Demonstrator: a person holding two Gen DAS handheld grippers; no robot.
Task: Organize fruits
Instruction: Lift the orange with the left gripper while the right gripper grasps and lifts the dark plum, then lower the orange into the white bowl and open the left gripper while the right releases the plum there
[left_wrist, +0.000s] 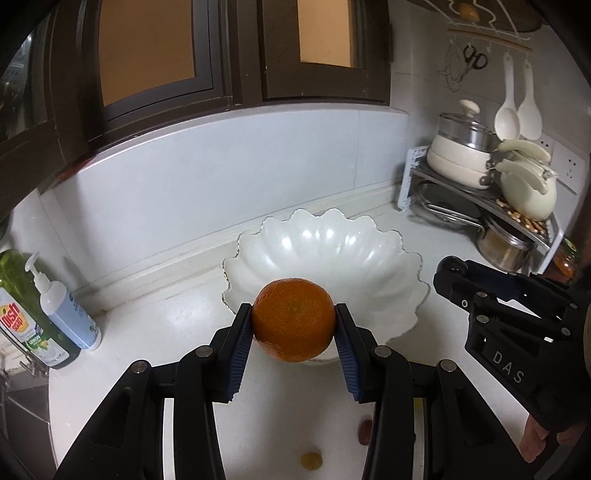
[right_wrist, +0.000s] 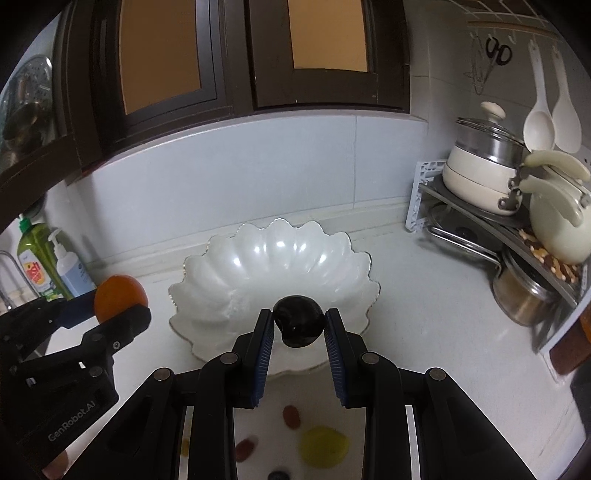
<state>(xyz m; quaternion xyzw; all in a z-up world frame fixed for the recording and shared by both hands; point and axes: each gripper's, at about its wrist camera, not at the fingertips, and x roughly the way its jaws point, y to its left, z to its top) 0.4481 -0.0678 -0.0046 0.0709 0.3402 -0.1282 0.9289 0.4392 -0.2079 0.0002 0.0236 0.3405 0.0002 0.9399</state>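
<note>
- Left gripper (left_wrist: 294, 325) clamped on a mandarin orange (left_wrist: 294, 319), blue ribbed pads (left_wrist: 240, 354) pressing both sides; fruit held in the air over the near rim of the bowl.
- Same orange (right_wrist: 120, 295) shows in the right view, at left, pinched in the left gripper (right_wrist: 122, 308), just left of the bowl.
- Right gripper (right_wrist: 299, 325) closed around a dark glossy plum (right_wrist: 300, 320), black-looking, exact fruit hard to tell; held above the near part of the bowl.
- In the left view the right gripper (left_wrist: 448, 275) comes in from the right edge beside the bowl; its grip is not visible from here.
- Loose fruits on the white countertop (right_wrist: 424, 295) below the grippers: a yellow one (right_wrist: 325, 446), a reddish one (right_wrist: 291, 416), another reddish one (right_wrist: 246, 447), all blurred.
- A small yellow piece (left_wrist: 311, 460) and a reddish piece (left_wrist: 365, 432) under the left gripper, blurred.
- White scalloped bowl (left_wrist: 332, 236) sits mid-counter, nothing resting inside it; also seen at (right_wrist: 277, 243).
- Dish soap bottle (left_wrist: 22, 314) and pump bottle (left_wrist: 68, 314) stand touching at far left by the wall.
- Corner rack (left_wrist: 480, 199) at right rear carries a cream pot with glass lid (left_wrist: 461, 147) and a cream kettle (left_wrist: 528, 192); steel pot (left_wrist: 506, 247) under it.
- White spoons (left_wrist: 517, 107) and scissors (left_wrist: 474, 57) hang on the wall above.
- Dark-framed window (left_wrist: 236, 55) behind the counter.
</note>
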